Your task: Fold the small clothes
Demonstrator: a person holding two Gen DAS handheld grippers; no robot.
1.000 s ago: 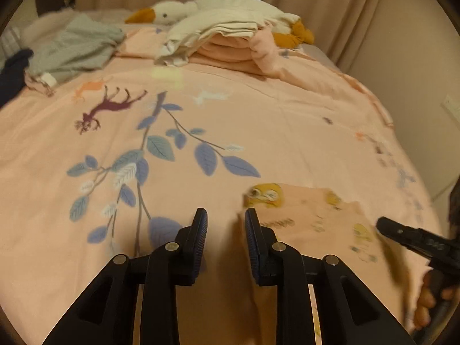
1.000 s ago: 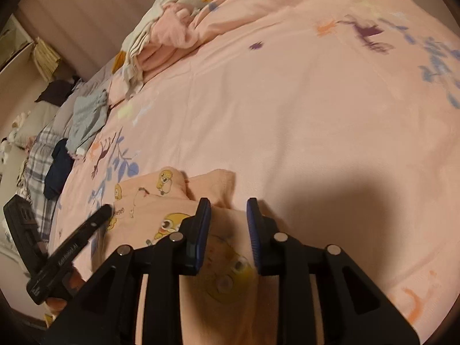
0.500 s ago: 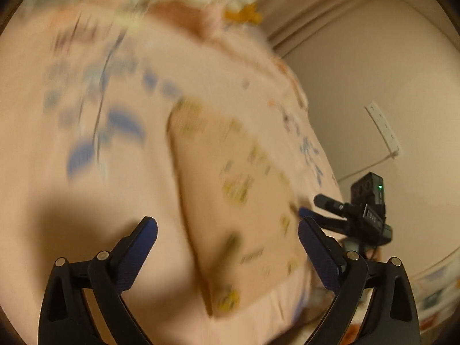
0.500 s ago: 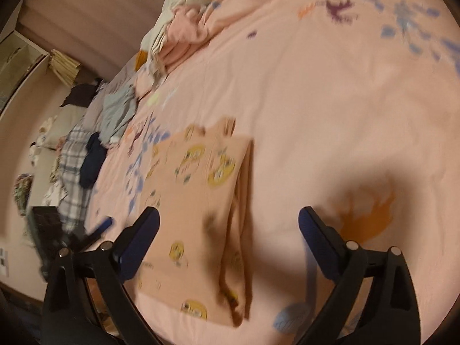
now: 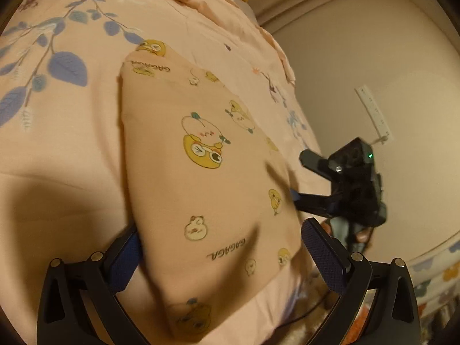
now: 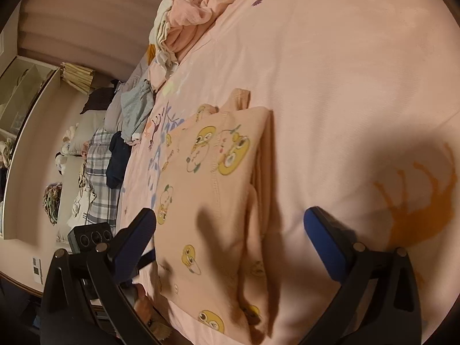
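Right wrist view: both tools gape empty over the folded garment (image 6: 212, 201), clothes pile (image 6: 184, 26) beyond.

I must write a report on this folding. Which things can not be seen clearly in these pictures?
- Left wrist view: the folded garment near corner is blurred, and its left edge hides one finger of the left tongs.
- Right wrist view: the garment's layers underneath are hidden by the top layer.
- Right wrist view: the clothes pile is too small to sort.
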